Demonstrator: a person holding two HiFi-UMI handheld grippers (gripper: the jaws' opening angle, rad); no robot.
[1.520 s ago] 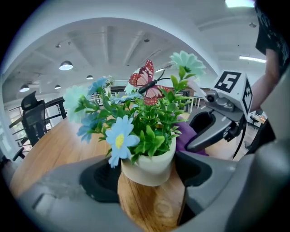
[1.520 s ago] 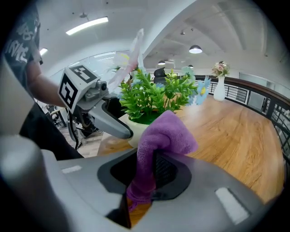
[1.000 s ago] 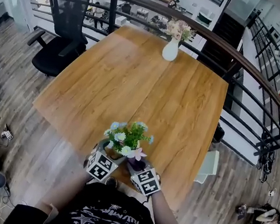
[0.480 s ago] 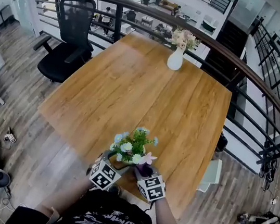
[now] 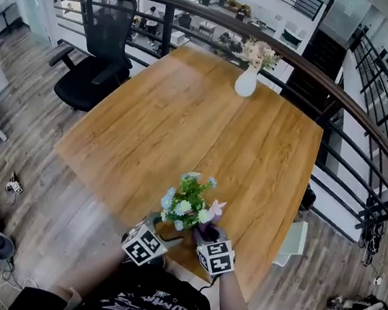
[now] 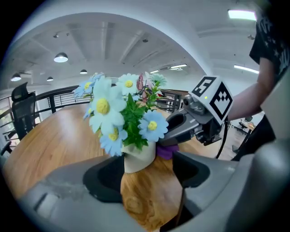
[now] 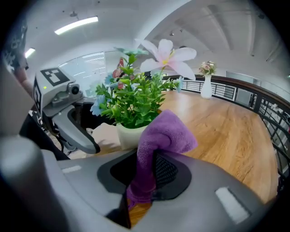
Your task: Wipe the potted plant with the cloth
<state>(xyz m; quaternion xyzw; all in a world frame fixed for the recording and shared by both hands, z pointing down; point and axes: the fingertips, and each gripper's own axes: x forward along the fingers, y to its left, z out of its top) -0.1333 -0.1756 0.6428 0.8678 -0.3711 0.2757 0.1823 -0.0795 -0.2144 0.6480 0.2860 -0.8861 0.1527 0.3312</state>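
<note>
The potted plant (image 5: 187,206) is standing at the near edge of the wooden counter (image 5: 186,113), low in the middle of the head view. It is showing blue and white daisies, green leaves and one pale pink flower, all growing out of a small cream pot (image 6: 138,159).

The purple cloth (image 7: 159,136) is bunching up right beside the pot, on the pot's right in the left gripper view. I cannot tell if it is really touching. The right gripper (image 7: 146,174) is pinching the cloth tight between its jaws, and the cloth is poking up out of them in a soft lump.

The left gripper (image 6: 148,168) is reaching in from the lower left of the head view. Its jaws have just been closing a bit, but they are standing apart. The pot is sitting between them, close against the jaw at the picture's left, and bare wood is showing in the gap to the other jaw.

A person in a black shirt with white stars is holding both grippers at the bottom of the head view.

A white vase (image 5: 246,82) of pink flowers is standing at the far edge of the counter, top middle. A black chair (image 5: 98,48) is sitting on the floor at the upper left. A dark railing (image 5: 324,73) is curving along the top and right.
</note>
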